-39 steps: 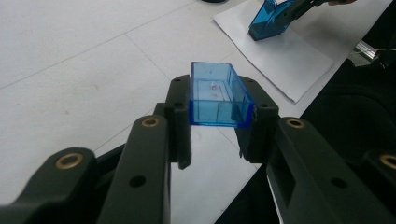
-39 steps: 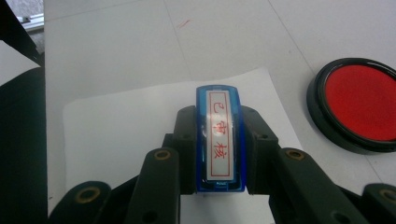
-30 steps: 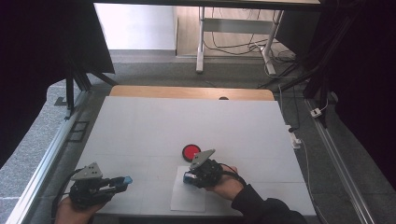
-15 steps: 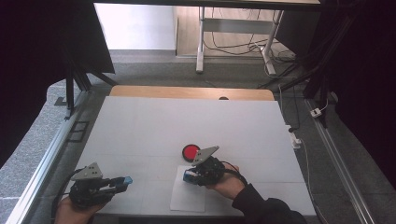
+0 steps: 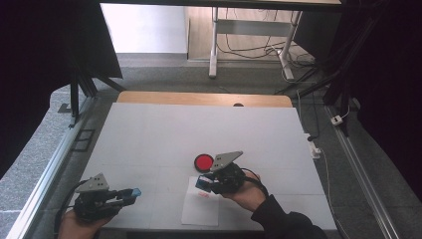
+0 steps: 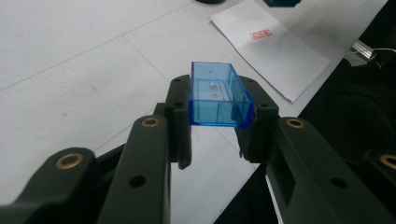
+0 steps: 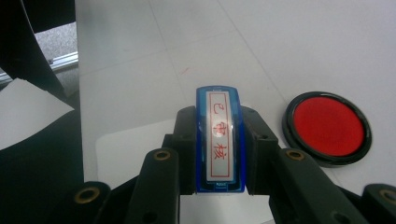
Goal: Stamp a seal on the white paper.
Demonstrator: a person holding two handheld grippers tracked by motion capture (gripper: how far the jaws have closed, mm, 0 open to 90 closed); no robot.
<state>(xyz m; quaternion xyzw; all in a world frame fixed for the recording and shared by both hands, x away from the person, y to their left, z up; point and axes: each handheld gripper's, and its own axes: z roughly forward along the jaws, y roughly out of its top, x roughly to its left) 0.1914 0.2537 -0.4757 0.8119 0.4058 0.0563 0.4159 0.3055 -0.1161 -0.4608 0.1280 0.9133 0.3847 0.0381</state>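
Right fingers lifted off paper, pinching blue stamp | left fingers pinching clear blue cap

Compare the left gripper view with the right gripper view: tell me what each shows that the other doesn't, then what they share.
Left gripper view: the left gripper clamps a clear blue cap; a red stamp mark sits on the sheet of paper.
Right gripper view: the right gripper clamps a blue stamp, its label bearing red characters; a round red ink pad lies beside it.
Both: the white table and the paper.
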